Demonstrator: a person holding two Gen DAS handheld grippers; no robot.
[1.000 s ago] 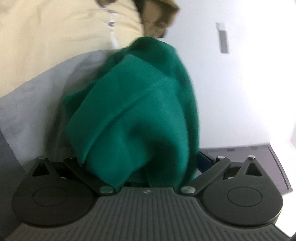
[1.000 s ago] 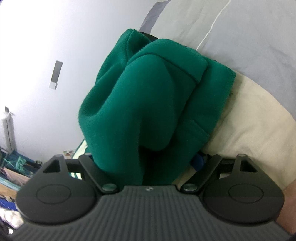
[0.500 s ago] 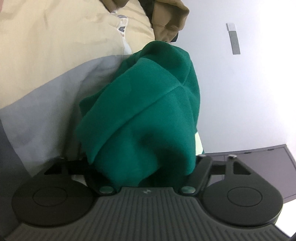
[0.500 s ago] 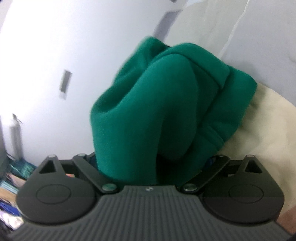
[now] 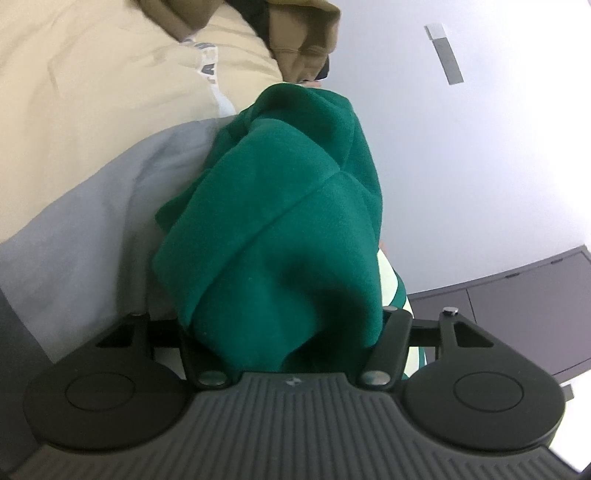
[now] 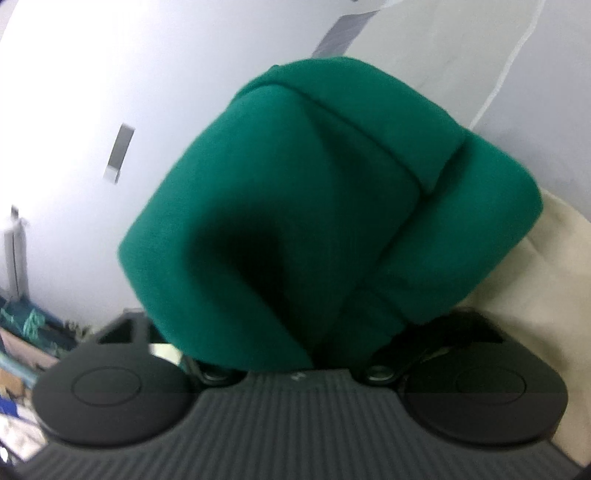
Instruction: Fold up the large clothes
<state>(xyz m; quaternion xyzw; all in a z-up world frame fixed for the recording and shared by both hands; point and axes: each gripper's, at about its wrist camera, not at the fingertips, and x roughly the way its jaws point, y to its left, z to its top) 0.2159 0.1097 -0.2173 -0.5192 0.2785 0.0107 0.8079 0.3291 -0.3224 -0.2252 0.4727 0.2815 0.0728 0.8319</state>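
Note:
A thick green fleece garment (image 5: 277, 221) is bunched into a bundle and fills the middle of both wrist views. In the left wrist view it lies between the jaws of my left gripper (image 5: 291, 317), which are closing on the cloth; the fingertips are buried under it. The same green garment (image 6: 314, 206) sits in my right gripper (image 6: 295, 332), whose jaws are also closing with the cloth packed between them. This view is blurred and the fingers are hidden.
A beige cover (image 5: 92, 92) and a grey sheet (image 5: 85, 229) lie behind the bundle. A person's tan sleeve (image 5: 303, 33) shows at the top. A dark cabinet (image 5: 517, 295) stands against the white wall. Cluttered shelves (image 6: 18, 339) sit low at the left.
Both grippers' linkages have drawn inward around the green bundle. The left view has rolled a little. The right gripper has moved and the bundle now fills more of its view.

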